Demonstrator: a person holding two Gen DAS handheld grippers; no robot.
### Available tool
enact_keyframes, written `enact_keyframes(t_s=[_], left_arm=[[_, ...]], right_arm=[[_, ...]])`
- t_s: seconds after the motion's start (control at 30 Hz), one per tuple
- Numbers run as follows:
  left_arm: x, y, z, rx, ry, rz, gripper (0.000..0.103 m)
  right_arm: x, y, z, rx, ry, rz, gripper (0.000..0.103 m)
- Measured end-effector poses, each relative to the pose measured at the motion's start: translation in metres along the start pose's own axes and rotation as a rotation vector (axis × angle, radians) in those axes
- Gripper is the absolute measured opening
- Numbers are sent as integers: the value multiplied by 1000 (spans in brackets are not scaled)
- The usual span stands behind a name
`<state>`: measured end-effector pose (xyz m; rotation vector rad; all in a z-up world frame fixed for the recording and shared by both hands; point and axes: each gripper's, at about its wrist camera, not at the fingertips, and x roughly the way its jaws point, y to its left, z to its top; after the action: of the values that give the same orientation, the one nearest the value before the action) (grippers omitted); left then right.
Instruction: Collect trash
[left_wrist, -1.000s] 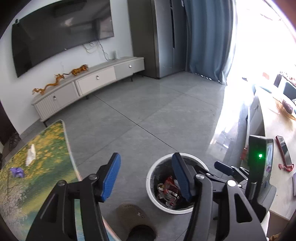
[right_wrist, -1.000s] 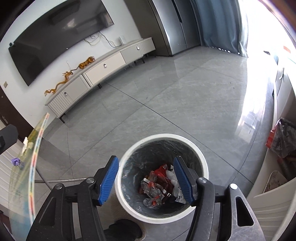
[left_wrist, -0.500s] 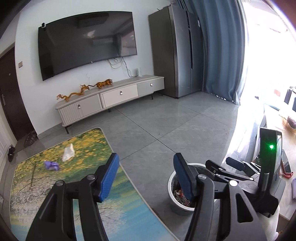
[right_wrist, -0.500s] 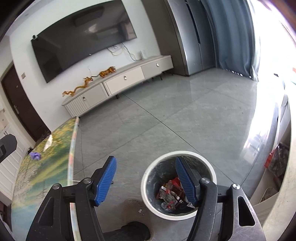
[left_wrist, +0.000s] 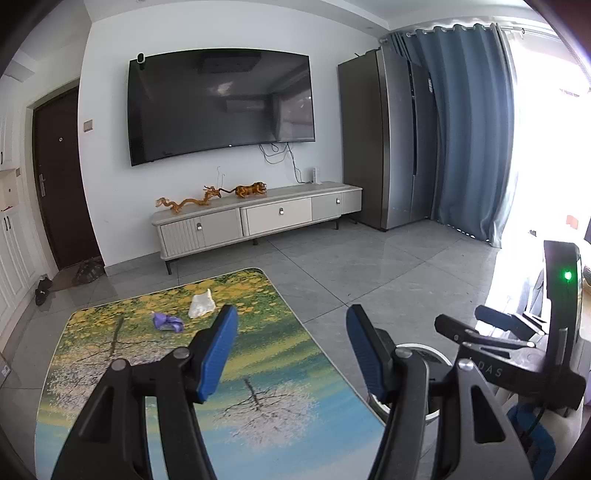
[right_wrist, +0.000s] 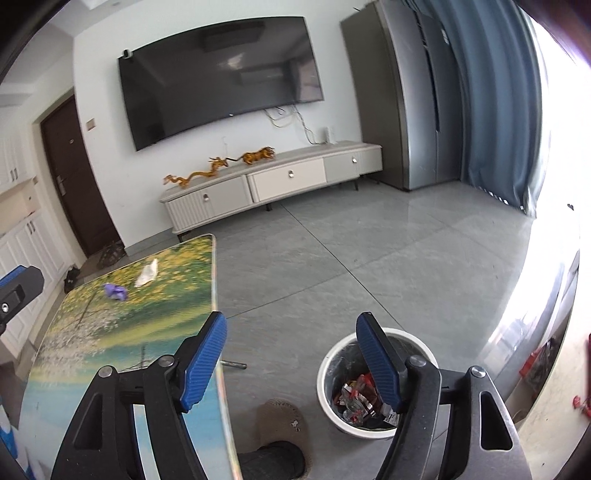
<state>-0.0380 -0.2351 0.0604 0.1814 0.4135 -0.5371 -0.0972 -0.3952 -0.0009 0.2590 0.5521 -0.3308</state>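
A crumpled purple wrapper (left_wrist: 168, 322) and a crumpled white tissue (left_wrist: 201, 305) lie at the far end of the landscape-print table (left_wrist: 258, 406). Both also show in the right wrist view, the wrapper (right_wrist: 115, 291) and the tissue (right_wrist: 147, 272). My left gripper (left_wrist: 290, 350) is open and empty above the table's near half. My right gripper (right_wrist: 291, 360) is open and empty, held beside the table edge above the floor. A white trash bin (right_wrist: 369, 380) on the floor holds red and silver wrappers; its rim shows behind the left gripper's right finger (left_wrist: 421, 349).
The right gripper's body with a green light (left_wrist: 554, 332) sits to the right in the left wrist view. A TV cabinet (left_wrist: 255, 218), wall TV, fridge (left_wrist: 384, 147) and blue curtain stand at the back. A slippered foot (right_wrist: 277, 443) is beside the bin.
Both grippers have tilted up and swung left from over the bin toward the table. The table top with the purple wrapper and tissue now fills more of both views. Both stay open.
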Motion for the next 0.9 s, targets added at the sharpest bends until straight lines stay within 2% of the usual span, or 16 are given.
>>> enact_keyframes(t_s=[0.13,0.33,0.5,0.9], left_arm=[[-11,15,-8,-17,33,3,59],[-27,44,-25,-45,33,35,59],[-24,84,-40,-113,74,77,59],[9,172,-67,-217,186,196,59]], right_arm=[[-12,17,3,-37,-15,13,71],[-29,48,7,-108,-41,23,73],[-36,70,10,-158,-58,54,75],[-4,96,25,-186,-41,133,75]])
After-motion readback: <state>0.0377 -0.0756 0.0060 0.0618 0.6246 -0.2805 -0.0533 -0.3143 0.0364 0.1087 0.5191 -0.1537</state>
